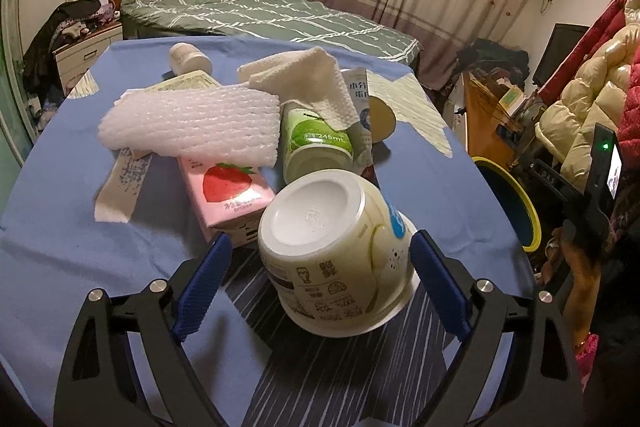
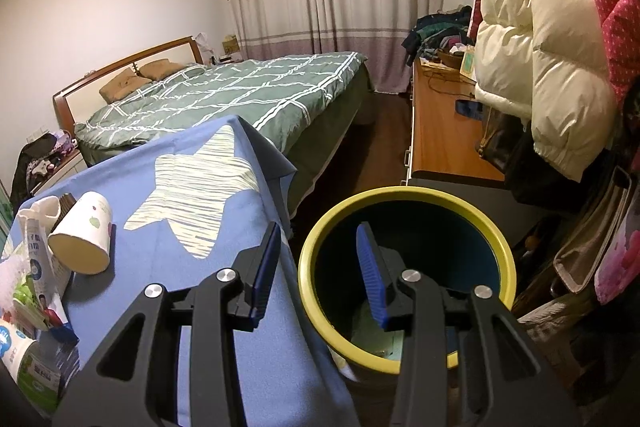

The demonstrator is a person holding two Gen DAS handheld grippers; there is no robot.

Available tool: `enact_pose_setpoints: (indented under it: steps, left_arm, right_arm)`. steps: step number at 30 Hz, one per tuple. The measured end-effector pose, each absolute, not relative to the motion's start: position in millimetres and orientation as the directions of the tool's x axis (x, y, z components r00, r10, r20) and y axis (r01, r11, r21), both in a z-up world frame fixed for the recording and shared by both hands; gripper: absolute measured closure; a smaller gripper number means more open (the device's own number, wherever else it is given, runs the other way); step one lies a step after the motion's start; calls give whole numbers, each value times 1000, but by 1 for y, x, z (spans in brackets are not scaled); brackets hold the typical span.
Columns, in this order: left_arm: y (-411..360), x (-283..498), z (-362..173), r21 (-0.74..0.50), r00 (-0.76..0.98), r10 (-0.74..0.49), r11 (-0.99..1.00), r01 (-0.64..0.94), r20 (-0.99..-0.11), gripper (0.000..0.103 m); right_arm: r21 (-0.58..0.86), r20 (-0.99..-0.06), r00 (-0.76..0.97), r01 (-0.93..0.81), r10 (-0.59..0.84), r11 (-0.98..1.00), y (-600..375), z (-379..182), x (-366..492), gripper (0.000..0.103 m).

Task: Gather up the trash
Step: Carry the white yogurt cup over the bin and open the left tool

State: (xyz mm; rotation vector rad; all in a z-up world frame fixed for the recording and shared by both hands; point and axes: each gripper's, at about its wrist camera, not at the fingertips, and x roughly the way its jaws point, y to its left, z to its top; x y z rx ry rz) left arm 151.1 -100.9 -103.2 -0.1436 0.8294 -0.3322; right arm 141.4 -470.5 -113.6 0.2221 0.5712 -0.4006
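Blue pads: the left gripper (image 1: 320,291) stands wide, its jaws straddling a cream yogurt tub (image 1: 336,255); the right-hand pad looks right against the tub wall, the left-hand pad shows a gap, so no firm grip yet as I read it.
Tub's lie: tipped over between the fingers, base turned toward the camera, its long axis running roughly along the fingers and slanting down to the rim on the cloth.
Key relation: the tub sits squarely between the left fingers, so a squeeze looks like the next call; this hand is by far the nearer one.
Beyond the fingertips: a pink strawberry carton (image 1: 224,195), then a green-label bottle (image 1: 316,143), white foam netting (image 1: 192,123) and a paper towel (image 1: 304,83) heaped on the blue tablecloth (image 1: 60,227).
Right gripper (image 2: 318,267): jaws partly open, nothing between them, poised over the bin.
Bin: the yellow-rimmed bin (image 2: 502,239) lies just ahead of and below the right fingers, off the table edge; pale scraps at its bottom, too dim to name.
Left of those fingers: a paper cup (image 2: 82,239) on its side, mouth toward the camera.
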Motion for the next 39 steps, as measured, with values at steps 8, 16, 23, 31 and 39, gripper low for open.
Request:
enact_pose_setpoints:
  steps: [8, 16, 23, 31, 39]
  left_arm:
    - [-107, 160, -107, -278, 618, -382, 924, 263, -687, 20]
    - [-112, 153, -94, -209, 652, -337, 940, 268, -679, 23]
    - [-130, 141, -61, -118, 702, -302, 947, 300, -645, 23]
    - [-183, 145, -46, -85, 685, -352, 916, 391, -638, 23]
    - [-266, 169, -51, -76, 622, -420, 862, 502, -661, 23]
  right_arm:
    - [89, -566, 766, 425, -306, 901, -470, -114, 142, 61]
    - [107, -559, 775, 420, -295, 901, -476, -113, 140, 61]
    - [141, -566, 778, 419, -275, 897, -484, -114, 127, 61]
    - [157, -563, 776, 436, -282, 886, -508, -112, 102, 61]
    - [167, -565, 762, 483, -318, 860, -546, -112, 72, 61]
